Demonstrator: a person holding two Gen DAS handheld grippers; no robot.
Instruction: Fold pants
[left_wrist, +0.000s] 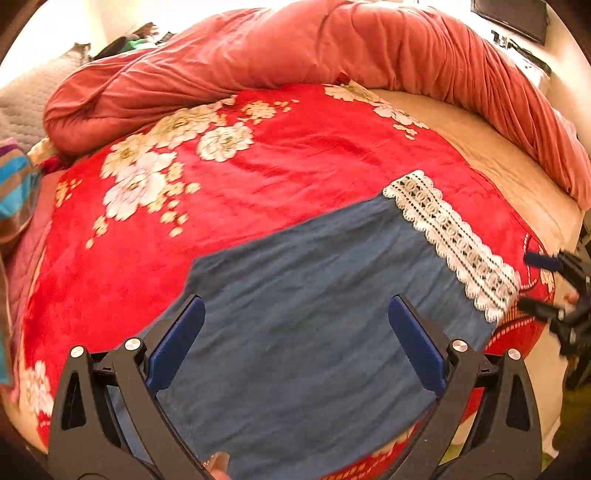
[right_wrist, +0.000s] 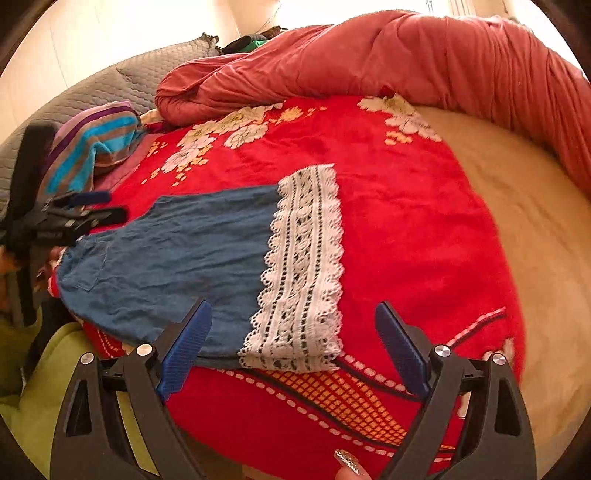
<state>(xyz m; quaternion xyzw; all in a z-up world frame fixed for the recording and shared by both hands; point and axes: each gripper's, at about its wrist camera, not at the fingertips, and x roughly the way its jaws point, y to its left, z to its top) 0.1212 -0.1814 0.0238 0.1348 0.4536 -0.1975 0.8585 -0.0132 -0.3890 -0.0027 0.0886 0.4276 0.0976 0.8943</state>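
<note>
It was a bedroom in a home: a bed (right_wrist: 517, 229) carried a red flowered blanket (right_wrist: 406, 221), a rolled salmon duvet (right_wrist: 406, 55), and a grey quilted pillow (right_wrist: 110, 88).

One pair of blue pants (right_wrist: 177, 258) with one white lace hem band (right_wrist: 306, 269) lies on one red floral blanket (right_wrist: 406, 221). One rolled pink duvet (right_wrist: 369, 62), one striped towel (right_wrist: 92, 147), one grey quilted pillow (right_wrist: 110, 88) and two hand-held grippers, left hand-held gripper (left_wrist: 295, 343) and right hand-held gripper (right_wrist: 295, 343), complete the count.
</note>
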